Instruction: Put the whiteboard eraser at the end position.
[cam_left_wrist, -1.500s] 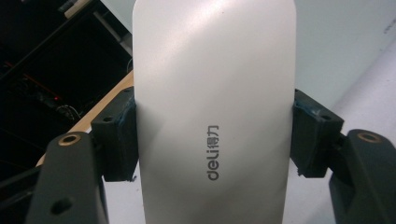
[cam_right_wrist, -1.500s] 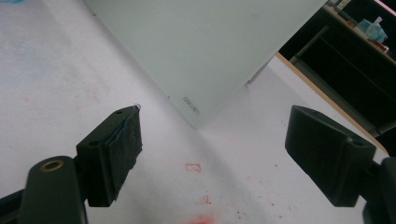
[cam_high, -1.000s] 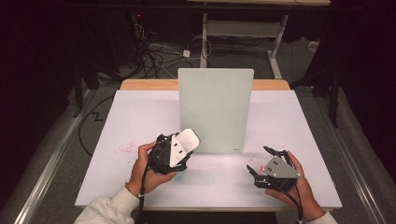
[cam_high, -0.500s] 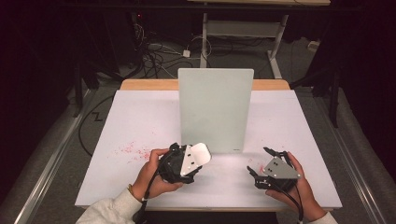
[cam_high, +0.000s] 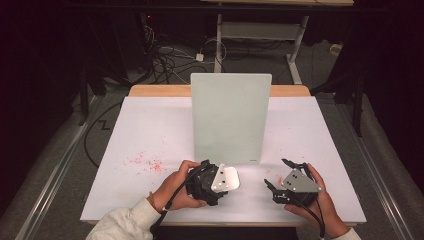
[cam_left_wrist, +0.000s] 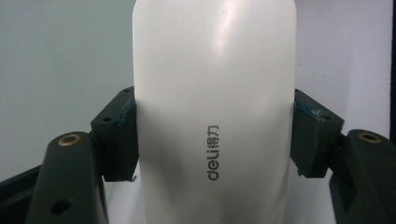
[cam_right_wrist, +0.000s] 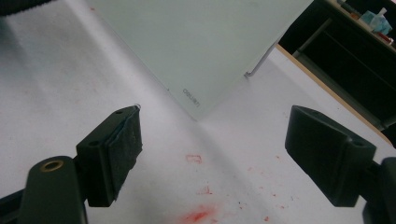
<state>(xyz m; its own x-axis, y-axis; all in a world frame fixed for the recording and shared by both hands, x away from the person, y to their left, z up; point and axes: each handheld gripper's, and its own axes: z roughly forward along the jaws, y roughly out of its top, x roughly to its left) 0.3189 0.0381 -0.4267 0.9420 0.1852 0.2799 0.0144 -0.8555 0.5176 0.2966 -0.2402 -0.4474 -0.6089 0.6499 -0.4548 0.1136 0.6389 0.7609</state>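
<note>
Nearest me, my left gripper (cam_high: 212, 180) sits just in front of the upright pale grey-green rectangular board (cam_high: 231, 117), toward its left half, and it's clamped on a smooth white rounded plastic block (cam_left_wrist: 215, 112) with "deli" printed on it. In the left gripper view both black jaws press against the block's sides, and the block stands up between them with the board behind it. From the high view the white block (cam_high: 227, 178) pokes out of the gripper toward the board's foot, close to it; I can't tell whether it touches the sheet below. My right gripper (cam_high: 285, 175) rests in front of the board's right corner, jaws spread wide with nothing between them; the right gripper view shows bare white sheet and red smudges (cam_right_wrist: 198, 215) in the gap. The white table covering (cam_high: 150, 130) carries more red specks (cam_high: 145, 162) off the board's left side. Farther back, the board stands on the sheet, near its middle. Beyond it runs the tan wooden table edge (cam_high: 160, 90), then dark floor with tangled cables (cam_high: 170, 52).
</note>
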